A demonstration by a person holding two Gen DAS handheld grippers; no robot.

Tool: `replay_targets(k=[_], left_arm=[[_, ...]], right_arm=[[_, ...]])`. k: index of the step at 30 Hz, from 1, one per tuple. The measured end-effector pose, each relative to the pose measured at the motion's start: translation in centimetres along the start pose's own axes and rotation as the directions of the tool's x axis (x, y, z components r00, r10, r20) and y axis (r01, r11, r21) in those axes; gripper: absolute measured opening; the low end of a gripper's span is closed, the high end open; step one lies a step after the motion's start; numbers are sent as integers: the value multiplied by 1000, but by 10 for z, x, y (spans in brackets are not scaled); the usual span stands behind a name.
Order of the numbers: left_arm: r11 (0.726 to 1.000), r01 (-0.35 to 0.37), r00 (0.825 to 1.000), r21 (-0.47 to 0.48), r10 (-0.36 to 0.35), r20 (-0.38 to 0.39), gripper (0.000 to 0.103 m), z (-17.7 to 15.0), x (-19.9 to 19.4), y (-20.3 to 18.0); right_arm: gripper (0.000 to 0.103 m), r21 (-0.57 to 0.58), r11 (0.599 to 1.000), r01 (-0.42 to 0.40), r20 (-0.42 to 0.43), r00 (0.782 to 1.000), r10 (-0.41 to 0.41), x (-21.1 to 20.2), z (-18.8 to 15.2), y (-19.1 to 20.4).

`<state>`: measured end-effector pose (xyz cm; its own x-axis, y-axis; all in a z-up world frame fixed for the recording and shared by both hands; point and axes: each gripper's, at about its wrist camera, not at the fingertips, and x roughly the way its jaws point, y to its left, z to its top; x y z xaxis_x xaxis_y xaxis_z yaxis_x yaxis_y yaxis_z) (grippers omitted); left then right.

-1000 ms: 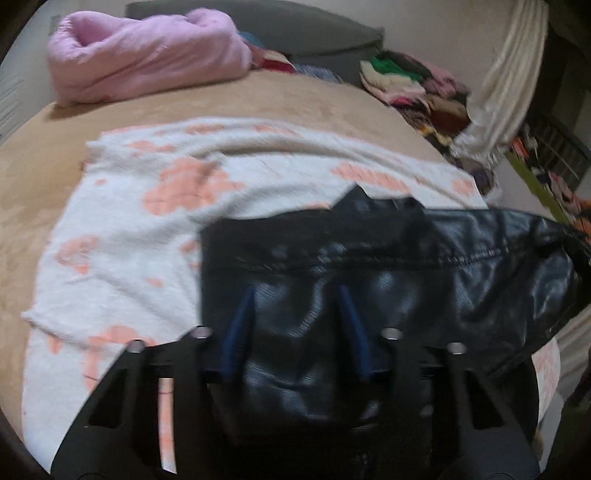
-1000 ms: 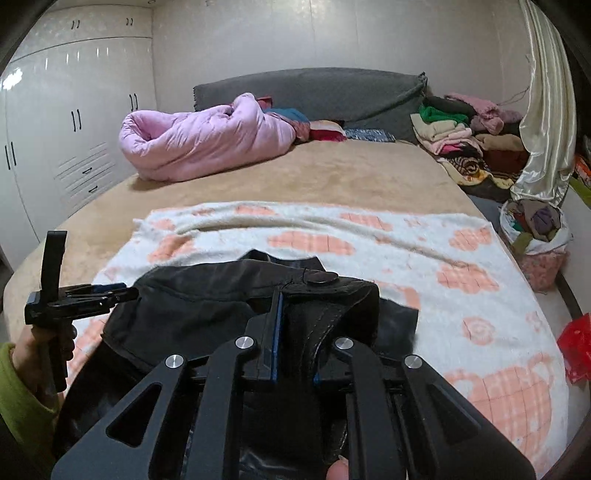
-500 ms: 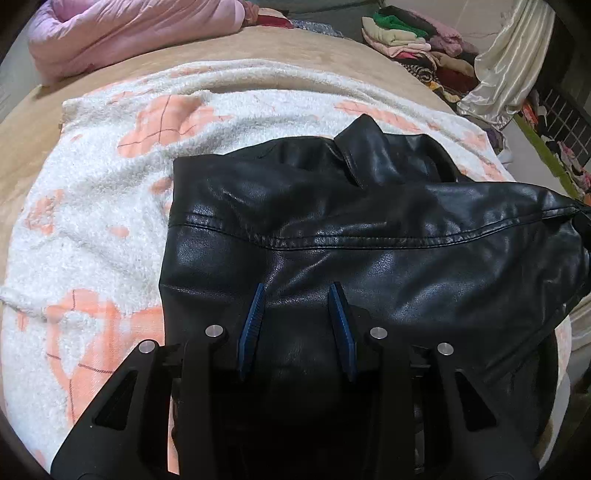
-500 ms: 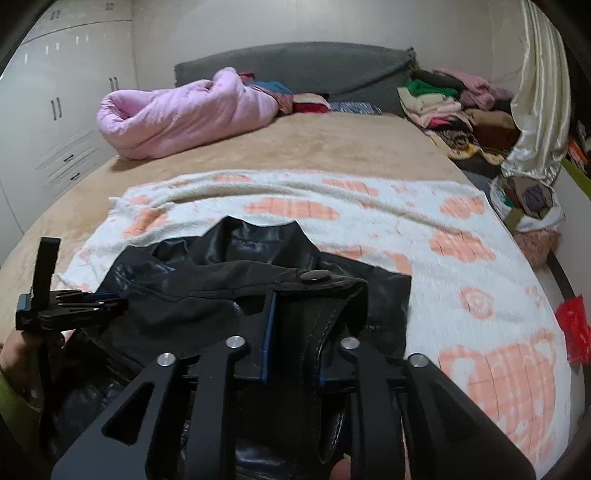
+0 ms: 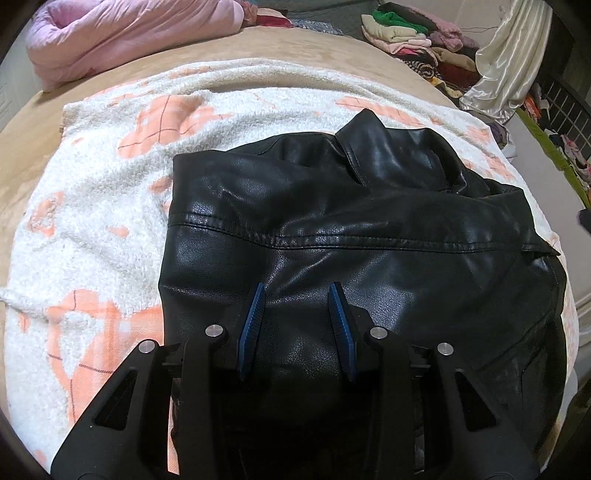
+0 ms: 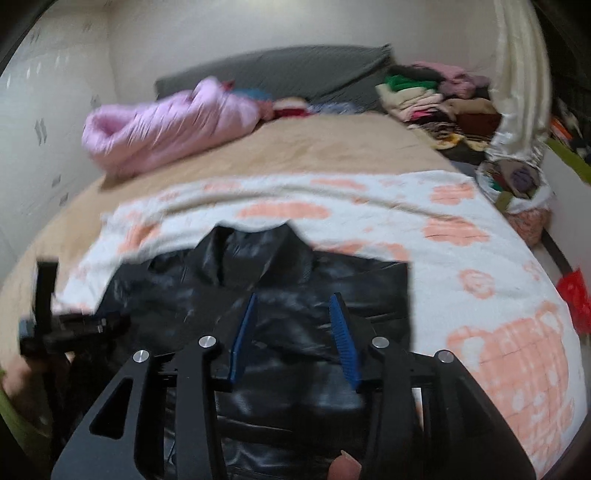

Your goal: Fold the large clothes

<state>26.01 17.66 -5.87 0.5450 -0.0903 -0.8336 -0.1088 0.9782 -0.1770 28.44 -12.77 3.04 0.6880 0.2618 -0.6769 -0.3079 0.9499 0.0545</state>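
Jacket released onto the blanket.
Right gripper, earlier clamping leather, now seemingly gapes despite blur; left gripper stays open.

This is a bedroom in a home. A big bed fills the room, with a grey headboard at the far end. A pink quilt lies far left. Piles of clothes sit far right, beside a shiny curtain.

Glossy black leather jacket lies on a white blanket patterned with peach checks; a pink quilt sits at eleven o'clock on the tan bed.
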Motion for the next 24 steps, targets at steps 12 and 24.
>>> replay_targets(k=[12, 24], left_arm=[[1000, 7, 1000, 2, -7, -4, 28, 1, 0, -1], [999, 32, 999, -1, -32, 34, 29, 7, -22, 0]], right_arm=[[40, -11, 998, 69, -255, 964, -70, 105, -29, 13], [56, 85, 996, 18, -144, 990, -6, 68, -17, 2]])
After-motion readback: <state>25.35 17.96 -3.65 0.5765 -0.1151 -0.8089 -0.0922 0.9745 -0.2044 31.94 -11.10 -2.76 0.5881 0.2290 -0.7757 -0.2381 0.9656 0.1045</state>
